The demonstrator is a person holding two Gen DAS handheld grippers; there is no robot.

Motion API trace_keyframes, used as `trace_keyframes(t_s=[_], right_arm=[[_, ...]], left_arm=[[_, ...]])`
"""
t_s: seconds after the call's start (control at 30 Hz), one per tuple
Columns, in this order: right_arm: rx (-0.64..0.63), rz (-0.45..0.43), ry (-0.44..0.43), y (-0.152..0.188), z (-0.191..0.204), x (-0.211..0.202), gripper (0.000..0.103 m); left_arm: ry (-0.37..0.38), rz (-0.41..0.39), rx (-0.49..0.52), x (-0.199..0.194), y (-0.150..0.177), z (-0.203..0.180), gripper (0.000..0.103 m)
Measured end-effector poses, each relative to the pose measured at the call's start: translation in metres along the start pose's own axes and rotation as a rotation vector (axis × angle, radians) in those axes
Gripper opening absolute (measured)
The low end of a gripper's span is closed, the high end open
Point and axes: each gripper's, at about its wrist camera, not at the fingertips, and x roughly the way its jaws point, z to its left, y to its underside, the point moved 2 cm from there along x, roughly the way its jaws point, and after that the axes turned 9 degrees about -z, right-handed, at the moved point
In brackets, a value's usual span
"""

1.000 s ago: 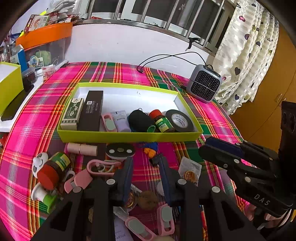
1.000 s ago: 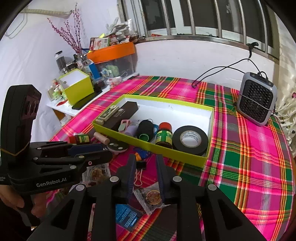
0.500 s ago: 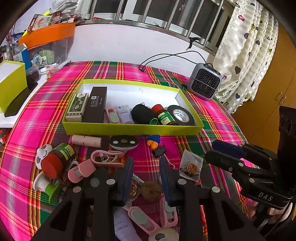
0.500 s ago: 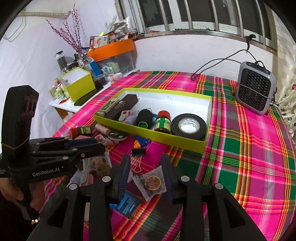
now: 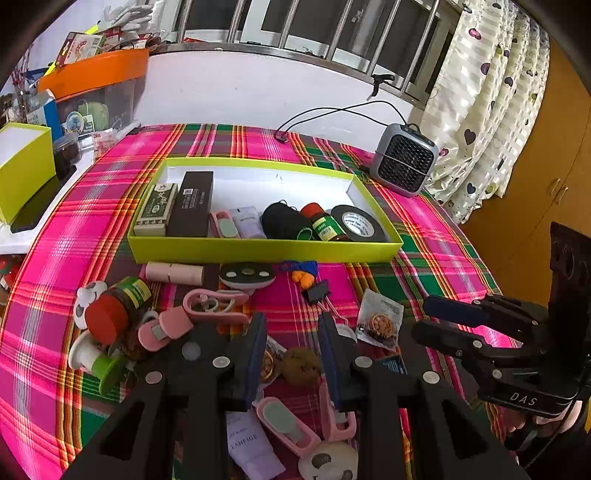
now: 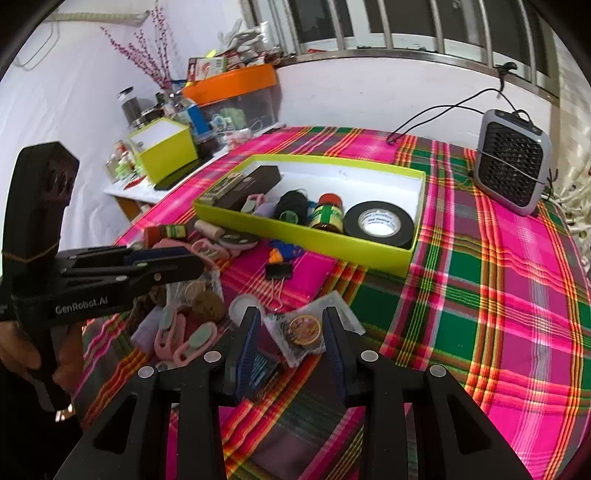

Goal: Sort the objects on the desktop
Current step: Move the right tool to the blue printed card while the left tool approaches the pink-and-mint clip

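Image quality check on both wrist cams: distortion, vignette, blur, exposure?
Left wrist: strong fisheye bend, dark corner vignette, tray and clutter sharp, no motion blur. Right wrist: same barrel bend, window bars curve, wall slightly washed out, tape roll sharp, own fingers dark, low in detail.

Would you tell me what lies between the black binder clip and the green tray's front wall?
An orange-and-blue toy figure, seen in both wrist views.
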Motion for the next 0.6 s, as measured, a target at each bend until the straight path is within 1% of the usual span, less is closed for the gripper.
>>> trace_keyframes(t_s=[0.33, 0.6], right_arm=[[-0.039, 0.020, -0.044, 0.008, 0.008, 0.001, 0.036], [-0.121, 0.060, -0.090, 0.018, 0.021, 0.005, 0.036]], left_arm=[[0.021, 0.013, 0.019, -0.004, 0.009, -0.005, 0.029], [0.035, 0.027, 0.034, -0.011, 0.020, -0.007, 0.029]])
